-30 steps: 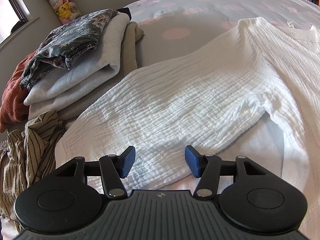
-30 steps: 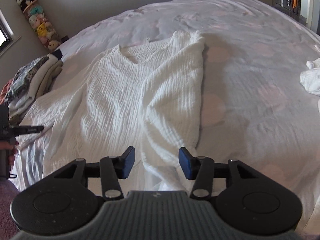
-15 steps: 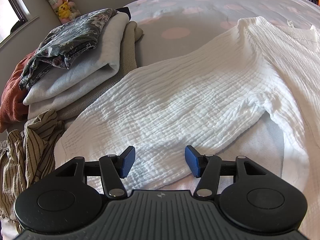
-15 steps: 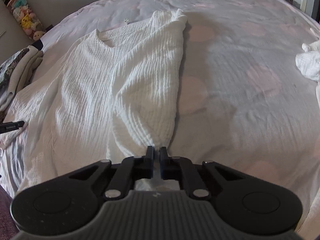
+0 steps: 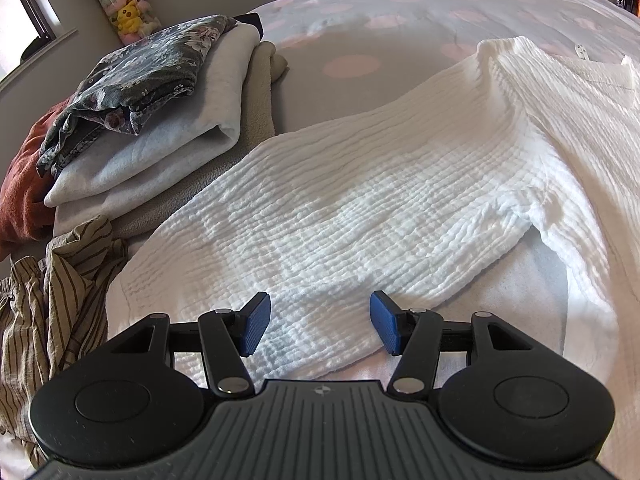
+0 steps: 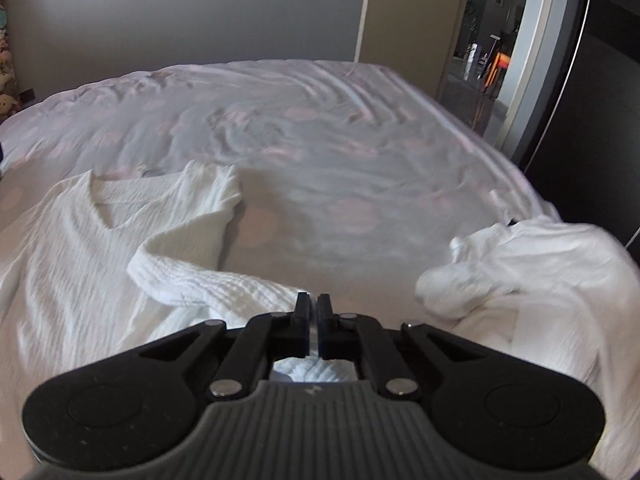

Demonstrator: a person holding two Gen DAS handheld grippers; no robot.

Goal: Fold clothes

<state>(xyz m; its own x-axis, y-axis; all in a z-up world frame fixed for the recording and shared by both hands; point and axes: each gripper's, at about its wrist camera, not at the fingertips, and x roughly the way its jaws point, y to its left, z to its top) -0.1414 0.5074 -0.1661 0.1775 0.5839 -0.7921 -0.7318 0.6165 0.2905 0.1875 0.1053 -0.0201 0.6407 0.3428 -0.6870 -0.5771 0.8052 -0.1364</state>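
Note:
A white crinkled top (image 5: 400,184) lies spread on the bed, one sleeve stretched toward my left gripper (image 5: 320,328). That gripper is open and empty, its blue pads just above the sleeve's end. In the right wrist view the same top (image 6: 80,248) lies at the left with its V-neck up. My right gripper (image 6: 313,320) is shut on the other sleeve (image 6: 208,284) and holds its end lifted off the bed.
A stack of folded clothes (image 5: 152,120) and a striped garment (image 5: 52,300) lie left of the top. A crumpled white garment (image 6: 532,280) lies at the bed's right edge. The dotted bedsheet (image 6: 320,140) stretches beyond. A doorway (image 6: 492,40) is at the far right.
My right gripper closed on the right sleeve's end and lifted it, swinging its view up and to the right. My left gripper stayed open and still.

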